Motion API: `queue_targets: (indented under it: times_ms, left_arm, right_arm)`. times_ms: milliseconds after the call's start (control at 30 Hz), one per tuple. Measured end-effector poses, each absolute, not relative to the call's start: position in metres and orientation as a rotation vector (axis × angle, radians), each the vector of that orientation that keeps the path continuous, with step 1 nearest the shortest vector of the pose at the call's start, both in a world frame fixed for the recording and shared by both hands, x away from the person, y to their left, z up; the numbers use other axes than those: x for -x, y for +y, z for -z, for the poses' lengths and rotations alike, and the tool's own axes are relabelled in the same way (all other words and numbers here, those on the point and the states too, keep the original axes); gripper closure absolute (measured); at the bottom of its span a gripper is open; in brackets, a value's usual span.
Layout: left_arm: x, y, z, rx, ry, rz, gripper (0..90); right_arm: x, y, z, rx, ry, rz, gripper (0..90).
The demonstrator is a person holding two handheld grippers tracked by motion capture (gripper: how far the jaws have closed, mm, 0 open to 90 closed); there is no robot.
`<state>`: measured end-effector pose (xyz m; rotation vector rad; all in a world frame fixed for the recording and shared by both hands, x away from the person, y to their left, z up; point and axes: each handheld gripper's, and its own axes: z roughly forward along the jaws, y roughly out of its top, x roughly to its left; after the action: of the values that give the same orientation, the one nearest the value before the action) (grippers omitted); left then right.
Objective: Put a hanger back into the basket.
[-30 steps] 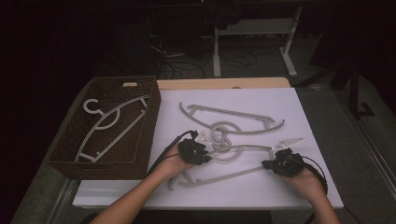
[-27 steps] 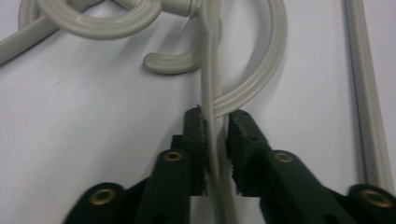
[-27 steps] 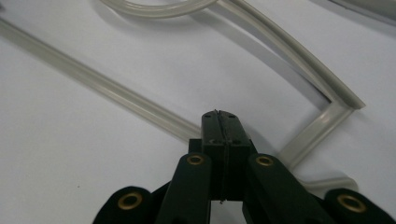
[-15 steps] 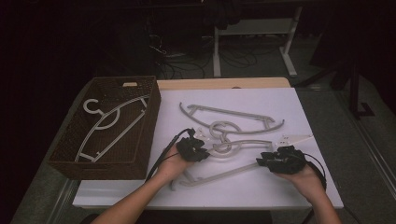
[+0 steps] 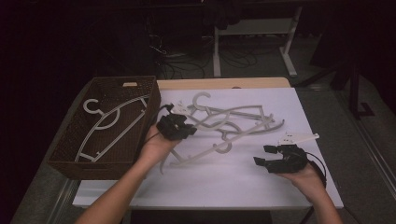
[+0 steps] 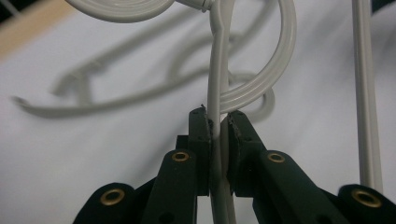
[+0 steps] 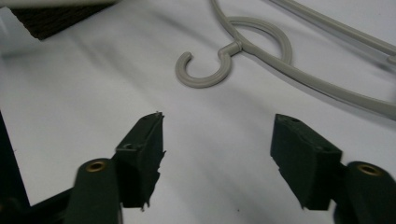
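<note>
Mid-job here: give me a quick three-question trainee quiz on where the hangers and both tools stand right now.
1. True or false: the left tool is clamped on a thin bar of a grey hanger.
2. The right tool is: A) shut on a hanger, B) open with nothing between its pads, C) inside the basket.
3. What lies in the brown wicker basket?

Key:
1. True; the pads pinch the bar in the left gripper view.
2. B; its jaws have just been opening above the white table cover, beside the hanger hook.
3. One white hanger.
</note>
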<state>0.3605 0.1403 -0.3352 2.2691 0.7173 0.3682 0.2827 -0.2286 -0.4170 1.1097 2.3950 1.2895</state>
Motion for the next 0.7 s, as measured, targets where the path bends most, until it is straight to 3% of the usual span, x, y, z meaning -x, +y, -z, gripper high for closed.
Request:
queue_targets:
  times_ms: [367,700]
  left_arm:
    - [-0.375,0.232,0.261,-2.186,0.833,-0.555,82.0]
    - [-0.38,0.314,0.249,-2.12,0.998,-0.676,82.0]
  right_arm:
    - [-0.286,-0.225,0.42,-1.12,2.404,-1.263,20.2]
    - [-0.289,-0.219,0.424,-1.129,2.399,-1.206,9.0]
